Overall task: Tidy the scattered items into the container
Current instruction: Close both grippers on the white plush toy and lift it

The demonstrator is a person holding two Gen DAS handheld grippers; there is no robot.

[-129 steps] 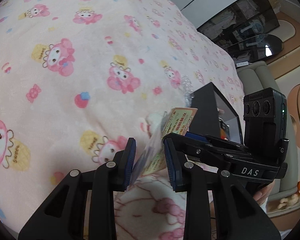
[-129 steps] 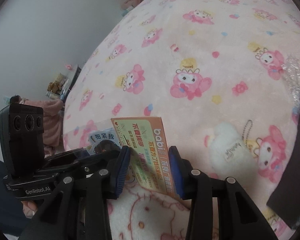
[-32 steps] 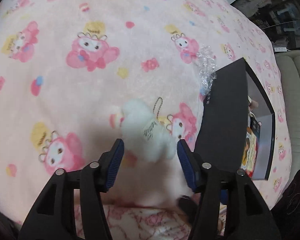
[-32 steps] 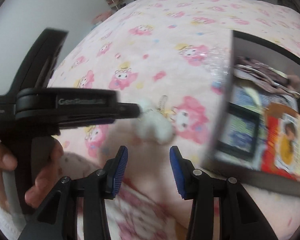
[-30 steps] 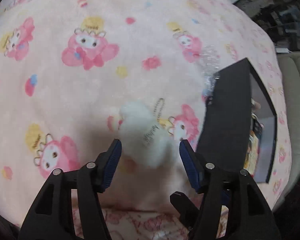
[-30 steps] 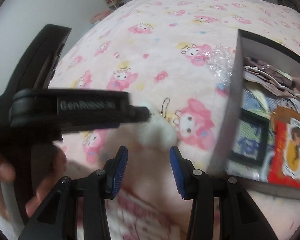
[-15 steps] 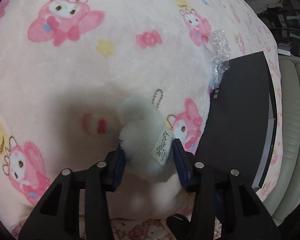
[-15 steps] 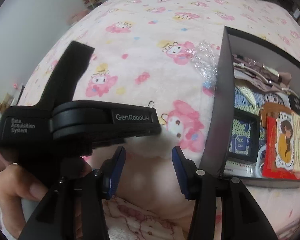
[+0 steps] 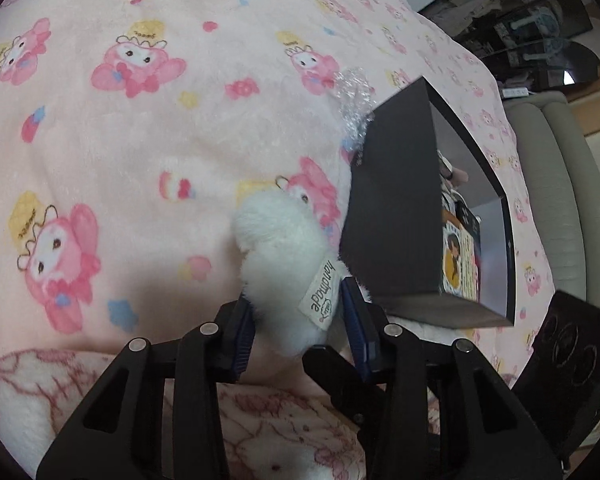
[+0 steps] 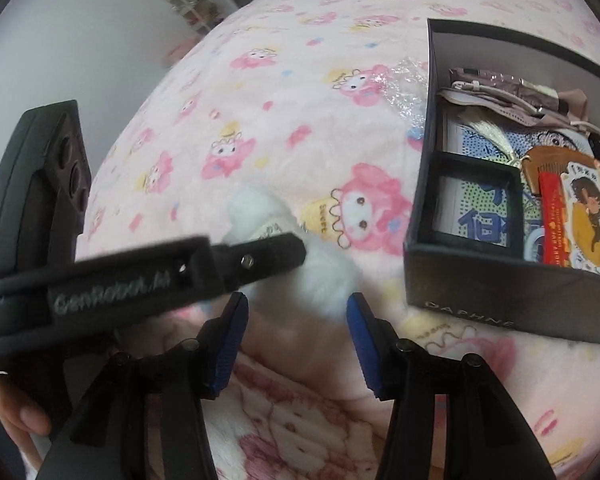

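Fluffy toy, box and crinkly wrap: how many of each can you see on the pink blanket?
White plush keychain: 1
Black box: 1
Clear plastic wrap: 1
Total: 3

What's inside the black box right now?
The black box holds a wooden comb, a cartoon card, a small black frame and brownish straps. Anything under them is covered.
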